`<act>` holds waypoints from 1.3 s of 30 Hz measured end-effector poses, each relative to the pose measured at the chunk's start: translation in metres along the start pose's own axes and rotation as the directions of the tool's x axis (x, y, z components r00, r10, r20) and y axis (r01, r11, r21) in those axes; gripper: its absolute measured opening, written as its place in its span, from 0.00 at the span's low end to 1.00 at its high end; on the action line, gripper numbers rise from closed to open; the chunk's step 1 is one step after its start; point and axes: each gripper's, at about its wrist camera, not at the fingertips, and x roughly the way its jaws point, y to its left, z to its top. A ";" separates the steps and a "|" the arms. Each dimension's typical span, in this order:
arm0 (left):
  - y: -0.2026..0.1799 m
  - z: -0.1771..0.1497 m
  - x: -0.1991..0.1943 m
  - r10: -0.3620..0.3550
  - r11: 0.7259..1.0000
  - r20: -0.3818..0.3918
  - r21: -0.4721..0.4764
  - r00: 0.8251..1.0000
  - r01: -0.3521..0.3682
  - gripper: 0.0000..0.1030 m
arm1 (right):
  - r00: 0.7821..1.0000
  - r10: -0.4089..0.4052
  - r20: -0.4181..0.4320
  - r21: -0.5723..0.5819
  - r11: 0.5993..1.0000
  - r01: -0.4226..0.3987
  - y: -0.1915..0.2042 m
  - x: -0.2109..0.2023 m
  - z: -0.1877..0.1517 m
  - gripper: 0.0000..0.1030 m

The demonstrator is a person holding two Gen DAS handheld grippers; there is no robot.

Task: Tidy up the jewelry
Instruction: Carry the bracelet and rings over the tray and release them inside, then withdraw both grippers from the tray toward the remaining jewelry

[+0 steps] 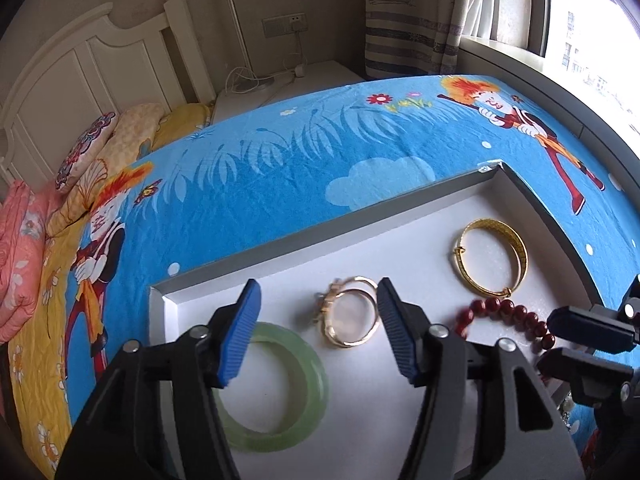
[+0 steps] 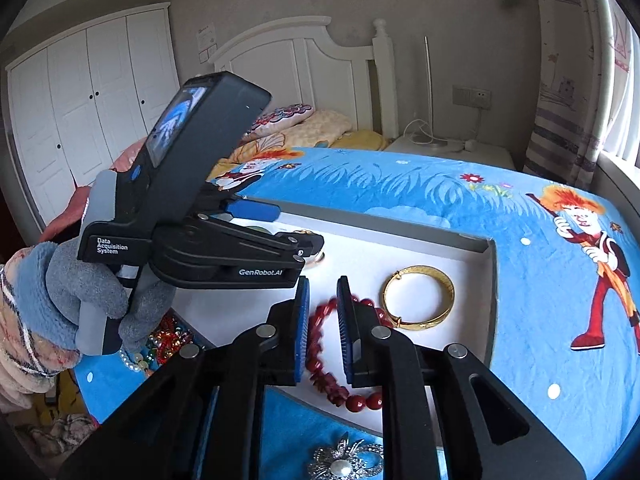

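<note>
A shallow white tray (image 1: 404,240) lies on the blue cartoon bedsheet. In it are a green jade bangle (image 1: 288,396), a cluster of thin gold rings (image 1: 352,314), a wide gold bangle (image 1: 494,258) and a red bead bracelet (image 1: 508,314). My left gripper (image 1: 318,284) is open over the tray, its pads either side of the thin gold rings and its left finger over the jade bangle. My right gripper (image 2: 323,280) hovers low over the red bead bracelet (image 2: 324,360) with a narrow gap between its pads and nothing pinched. The wide gold bangle (image 2: 418,298) lies just right of it.
A silver brooch with a pearl (image 2: 344,466) and a heap of beads and pearls (image 2: 160,344) lie on the sheet outside the tray's near edge. A gloved hand (image 2: 76,292) holds the left gripper (image 2: 298,228). Pillows (image 1: 88,152), headboard and nightstand stand behind.
</note>
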 end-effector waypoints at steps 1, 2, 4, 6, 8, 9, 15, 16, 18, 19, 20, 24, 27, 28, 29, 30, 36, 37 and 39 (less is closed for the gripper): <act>0.005 -0.001 -0.004 0.007 1.000 0.009 -0.001 1.000 -0.007 0.65 | 1.000 0.006 0.006 0.006 1.000 -0.006 0.000 0.000 0.000 0.20; 0.010 -0.003 -0.008 0.014 1.000 0.016 -0.001 1.000 -0.014 0.66 | 1.000 0.007 0.011 0.013 1.000 -0.007 0.000 -0.002 0.000 0.22; 0.021 -0.007 -0.018 0.038 0.999 0.034 -0.003 0.999 -0.038 0.71 | 1.000 0.009 0.020 0.028 1.000 -0.010 -0.002 -0.006 -0.001 0.22; 0.033 -0.015 -0.031 0.067 0.998 0.070 -0.017 0.995 -0.066 0.83 | 0.999 0.012 0.036 0.045 0.999 -0.014 -0.004 -0.014 -0.003 0.24; 0.046 -0.024 -0.044 0.073 0.997 0.096 -0.040 0.993 -0.070 0.86 | 0.998 0.008 0.055 0.061 0.998 -0.011 -0.007 -0.023 -0.007 0.34; 0.052 -0.029 -0.050 0.079 0.996 0.107 -0.053 0.991 -0.073 0.88 | 0.998 0.007 0.065 0.069 0.998 -0.011 -0.008 -0.027 -0.008 0.41; 0.084 -0.065 -0.087 0.100 0.990 0.157 -0.118 0.983 -0.082 0.96 | 0.996 -0.001 0.095 0.125 0.992 -0.010 -0.020 -0.049 -0.023 0.45; 0.089 -0.070 -0.092 0.102 0.988 0.159 -0.129 0.982 -0.082 0.96 | 0.995 -0.003 0.098 0.135 0.991 -0.011 -0.021 -0.052 -0.025 0.45; 0.098 -0.083 -0.098 0.105 0.985 0.157 -0.154 0.982 -0.080 0.97 | 0.995 -0.002 0.097 0.145 0.989 -0.012 -0.023 -0.054 -0.028 0.45; 0.102 -0.089 -0.101 0.106 0.983 0.156 -0.167 0.982 -0.080 0.97 | 0.996 -0.003 0.094 0.145 0.989 -0.011 -0.022 -0.055 -0.029 0.45; 0.107 -0.097 -0.103 0.108 0.980 0.155 -0.181 0.982 -0.079 0.97 | 0.996 -0.005 0.092 0.145 0.989 -0.009 -0.021 -0.055 -0.030 0.45; 0.121 -0.127 -0.108 0.133 0.965 0.144 -0.245 0.981 -0.095 0.97 | 0.997 -0.002 0.076 0.123 0.992 -0.007 -0.010 -0.053 -0.037 0.45; 0.129 -0.149 -0.109 0.154 0.948 0.136 -0.299 0.979 -0.108 0.97 | 0.998 0.000 0.056 0.088 0.996 -0.005 0.002 -0.051 -0.043 0.45; 0.132 -0.155 -0.109 0.155 0.943 0.135 -0.315 0.979 -0.106 0.97 | 0.999 0.000 0.049 0.075 0.997 -0.004 0.006 -0.050 -0.044 0.45; 0.134 -0.161 -0.109 0.155 0.938 0.136 -0.330 0.979 -0.103 0.97 | 0.999 -0.001 0.041 0.058 0.998 -0.002 0.011 -0.049 -0.045 0.45; 0.135 -0.165 -0.109 0.156 0.934 0.138 -0.343 0.978 -0.100 0.97 | 0.999 -0.005 0.038 0.040 0.999 0.003 0.015 -0.050 -0.048 0.45; 0.143 -0.177 -0.094 0.103 0.923 0.107 -0.382 0.989 -0.055 0.97 | 0.998 -0.055 0.020 0.007 0.998 0.055 0.020 -0.069 -0.066 0.56; 0.144 -0.177 -0.094 0.094 0.921 0.111 -0.388 0.989 -0.044 0.97 | 0.997 -0.071 0.006 -0.007 0.997 0.071 0.021 -0.071 -0.072 0.56; 0.145 -0.177 -0.091 0.075 0.921 0.106 -0.389 0.992 -0.028 0.97 | 0.995 -0.094 -0.031 -0.027 0.995 0.093 0.023 -0.072 -0.085 0.56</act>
